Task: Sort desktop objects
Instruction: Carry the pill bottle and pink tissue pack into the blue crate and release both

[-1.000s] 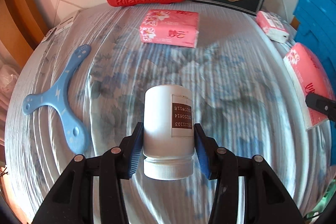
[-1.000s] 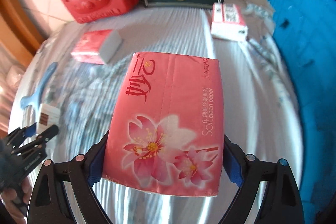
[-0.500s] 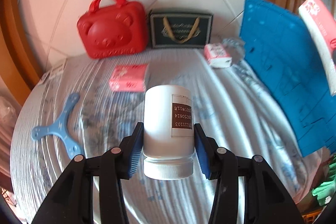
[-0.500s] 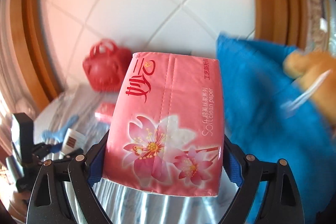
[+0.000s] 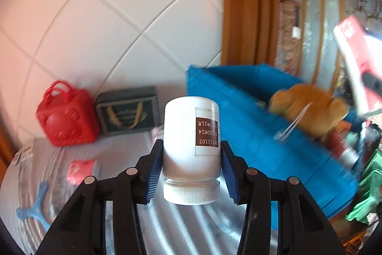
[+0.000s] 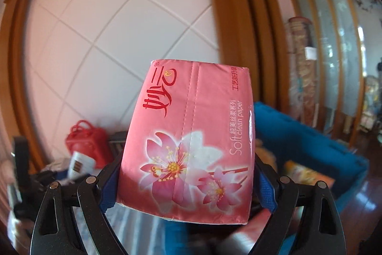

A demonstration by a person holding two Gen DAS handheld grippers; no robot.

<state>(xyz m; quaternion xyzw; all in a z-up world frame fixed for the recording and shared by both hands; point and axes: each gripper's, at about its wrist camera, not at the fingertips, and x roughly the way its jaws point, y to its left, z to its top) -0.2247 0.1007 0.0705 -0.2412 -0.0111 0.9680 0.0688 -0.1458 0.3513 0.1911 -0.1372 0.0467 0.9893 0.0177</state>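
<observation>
My left gripper (image 5: 191, 173) is shut on a white bottle (image 5: 191, 135) with a brown label, cap toward the camera, held above the table. My right gripper (image 6: 186, 176) is shut on a pink tissue pack (image 6: 191, 140) with flower print, held high beside the blue bin (image 6: 310, 135). The pack also shows at the right edge of the left wrist view (image 5: 355, 59). The bottle shows small at the left of the right wrist view (image 6: 80, 163). The blue bin (image 5: 250, 130) holds a tan plush toy (image 5: 308, 109) and other items.
On the striped cloth (image 5: 119, 152) stand a red bear case (image 5: 66, 121) and a dark gift bag (image 5: 129, 116) at the back wall. A small pink tissue pack (image 5: 80, 169) and a blue boomerang toy (image 5: 35, 209) lie at the left.
Both grippers have risen and swung right toward the blue bin, still holding the bottle and the tissue pack. The table has dropped lower in both views.
</observation>
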